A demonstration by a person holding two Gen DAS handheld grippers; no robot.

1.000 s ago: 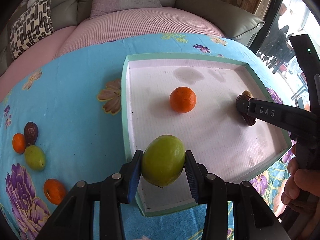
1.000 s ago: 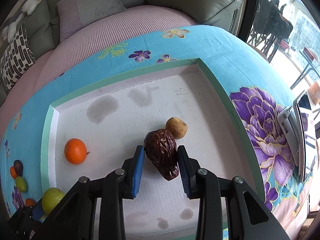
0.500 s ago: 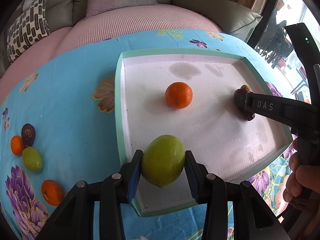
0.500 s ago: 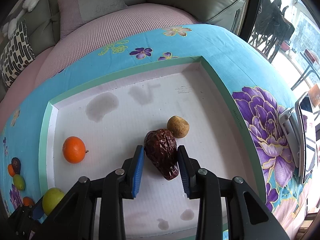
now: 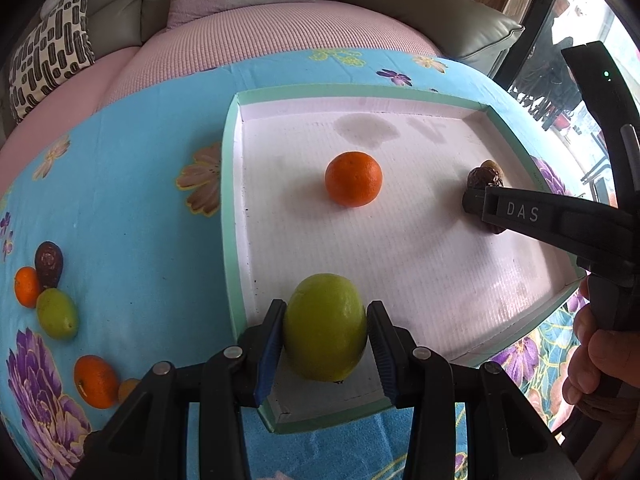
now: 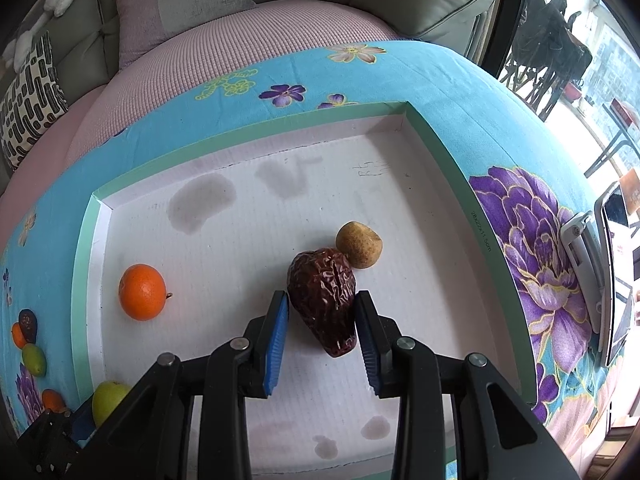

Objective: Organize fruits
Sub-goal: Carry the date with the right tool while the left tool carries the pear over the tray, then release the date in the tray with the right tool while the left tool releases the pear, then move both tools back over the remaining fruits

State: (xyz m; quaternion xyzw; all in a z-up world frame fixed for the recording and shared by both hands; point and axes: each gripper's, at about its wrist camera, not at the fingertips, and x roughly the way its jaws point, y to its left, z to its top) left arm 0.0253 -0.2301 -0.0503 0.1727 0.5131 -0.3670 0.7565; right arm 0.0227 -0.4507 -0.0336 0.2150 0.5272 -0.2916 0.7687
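My left gripper (image 5: 326, 332) is shut on a green fruit (image 5: 325, 326), held over the near left corner of the white tray (image 5: 230, 208). An orange (image 5: 353, 183) lies inside the tray. My right gripper (image 6: 322, 326) is open, its fingers on either side of a dark brown date (image 6: 325, 298) that rests on the tray floor (image 6: 432, 152) beside a small tan fruit (image 6: 359, 244). There are small gaps between its pads and the date. In the left wrist view the right gripper (image 5: 474, 204) partly hides the date (image 5: 485, 178).
Loose fruits lie on the blue flowered cloth left of the tray: a dark date (image 5: 48, 263), two oranges (image 5: 26, 286) (image 5: 96, 381) and a green fruit (image 5: 57, 313). A phone on a stand (image 6: 600, 264) is right of the tray. A pink sofa (image 5: 240, 40) is behind.
My right gripper's jaws have opened slightly, letting go of the date on the tray floor. My left gripper has moved a little further over the tray with the green fruit.
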